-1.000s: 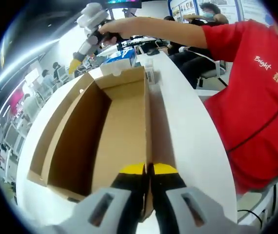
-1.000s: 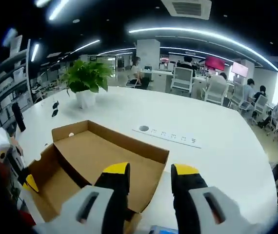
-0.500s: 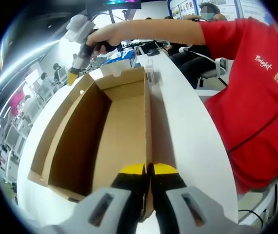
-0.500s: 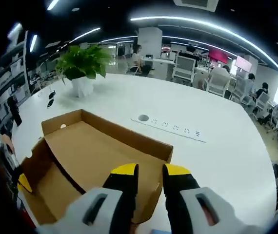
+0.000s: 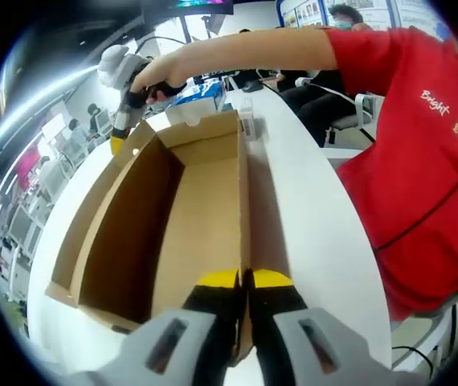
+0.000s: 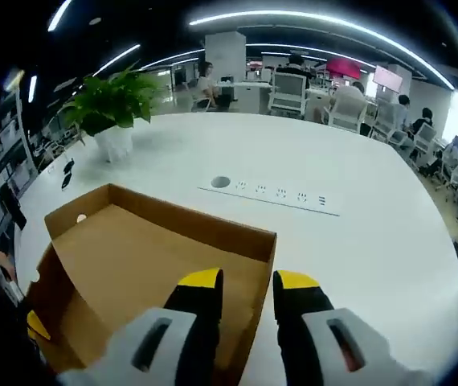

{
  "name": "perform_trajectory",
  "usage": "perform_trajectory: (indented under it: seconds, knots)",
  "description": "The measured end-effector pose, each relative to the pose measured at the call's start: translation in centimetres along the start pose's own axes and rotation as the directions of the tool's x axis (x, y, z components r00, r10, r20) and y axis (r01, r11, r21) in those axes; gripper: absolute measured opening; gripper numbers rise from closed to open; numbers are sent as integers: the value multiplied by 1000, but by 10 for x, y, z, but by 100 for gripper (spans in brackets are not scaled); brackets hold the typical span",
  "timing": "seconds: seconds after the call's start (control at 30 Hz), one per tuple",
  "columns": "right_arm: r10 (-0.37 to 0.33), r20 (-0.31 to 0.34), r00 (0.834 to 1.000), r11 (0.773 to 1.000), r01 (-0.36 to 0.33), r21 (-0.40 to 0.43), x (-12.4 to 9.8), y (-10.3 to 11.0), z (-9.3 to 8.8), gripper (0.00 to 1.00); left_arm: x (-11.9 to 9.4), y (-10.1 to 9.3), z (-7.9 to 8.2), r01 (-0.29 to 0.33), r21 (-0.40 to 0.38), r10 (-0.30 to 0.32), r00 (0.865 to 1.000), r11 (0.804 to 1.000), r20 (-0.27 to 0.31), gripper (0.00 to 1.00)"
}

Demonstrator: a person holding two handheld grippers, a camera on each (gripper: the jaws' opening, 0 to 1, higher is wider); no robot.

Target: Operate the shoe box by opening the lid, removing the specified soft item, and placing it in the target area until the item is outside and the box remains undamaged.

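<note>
An open cardboard shoe box (image 5: 173, 217) lies on the white table (image 5: 309, 225), and its inside shows bare cardboard. My left gripper (image 5: 244, 280) is shut on the top edge of the box's near wall. In the left gripper view a hand holds my right gripper (image 5: 118, 143) at the box's far left corner. In the right gripper view the same box (image 6: 132, 257) lies below, and my right gripper (image 6: 249, 280) hangs over a side wall, open by a narrow gap, the wall's edge running between the jaws. The left gripper's yellow tip (image 6: 38, 323) shows at the box's far end.
A person in a red shirt (image 5: 422, 161) stands at the table's right side, arm stretched over the box. A potted plant (image 6: 108, 104) and a built-in socket strip (image 6: 273, 195) sit beyond the box. A blue-white carton (image 5: 201, 92) lies past the box's far end.
The right gripper has come down and forward to the box's corner, and its jaws stand closer together than a second ago. The left gripper and the box have not moved.
</note>
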State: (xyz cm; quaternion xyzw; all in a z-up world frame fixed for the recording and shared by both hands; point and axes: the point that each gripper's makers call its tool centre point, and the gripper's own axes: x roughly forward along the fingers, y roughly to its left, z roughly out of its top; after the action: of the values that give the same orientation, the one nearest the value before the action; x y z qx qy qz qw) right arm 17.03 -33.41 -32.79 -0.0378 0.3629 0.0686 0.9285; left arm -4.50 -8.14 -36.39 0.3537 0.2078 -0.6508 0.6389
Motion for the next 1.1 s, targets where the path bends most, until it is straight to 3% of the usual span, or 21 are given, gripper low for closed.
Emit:
perform_trajectory:
  seconds: [0.2, 0.4, 0.5, 0.53, 0.57, 0.63, 0.67, 0.7, 0.77, 0.8, 0.93, 1.03, 1.1]
  knots:
    - [-31, -37, 999, 999, 29, -29, 14, -6, -4, 21, 0, 0, 1, 4, -2, -4, 1000, 1000, -1, 3]
    - [4, -58, 998, 1000, -3, 21, 22, 0, -2, 20, 0, 0, 1, 1, 0, -1, 1000, 1000, 3, 3]
    - [-93, -58, 994, 995, 91, -36, 17, -19, -3, 5, 0, 0, 2, 2, 2, -2, 1000, 1000, -1, 3]
    - [-46, -79, 996, 998, 43, -36, 18, -13, -6, 4, 0, 0, 2, 5, -1, -5, 1000, 1000, 0, 3]
    - [-40, -57, 998, 998, 43, 55, 19, -11, -3, 4, 0, 0, 2, 4, 4, -4, 1000, 1000, 2, 3]
    - [-45, -64, 997, 999, 45, 0, 17, -14, -5, 4, 1, 1, -3, 4, 3, -4, 1000, 1000, 0, 3]
    - [-48, -75, 996, 997, 52, 51, 16, -14, -7, 3, 0, 0, 1, 5, 3, -5, 1000, 1000, 2, 3]
    - [-48, -72, 996, 998, 52, 47, 18, -15, -6, 3, 0, -1, 3, 4, 2, -4, 1000, 1000, 2, 3]
    - [-61, -45, 997, 997, 63, 46, 16, -14, -2, 3, 0, -1, 3, 0, 6, 0, 1000, 1000, 3, 3]
    - [-72, 5, 997, 997, 72, 13, 14, -13, 5, 3, 0, 0, 2, -5, 7, 5, 1000, 1000, 6, 3]
    - [-112, 67, 991, 989, 118, -91, -8, -4, 10, 3, 0, 0, 1, -11, 6, 11, 1000, 1000, 1, 3]
    - [-104, 135, 985, 989, 116, -89, -1, -9, 23, 3, 0, 0, 2, -11, 4, 11, 1000, 1000, 0, 3]
    - [-96, 155, 983, 992, 107, -65, -10, -11, 19, 3, 0, 1, 0, -13, 3, 13, 1000, 1000, -1, 3]
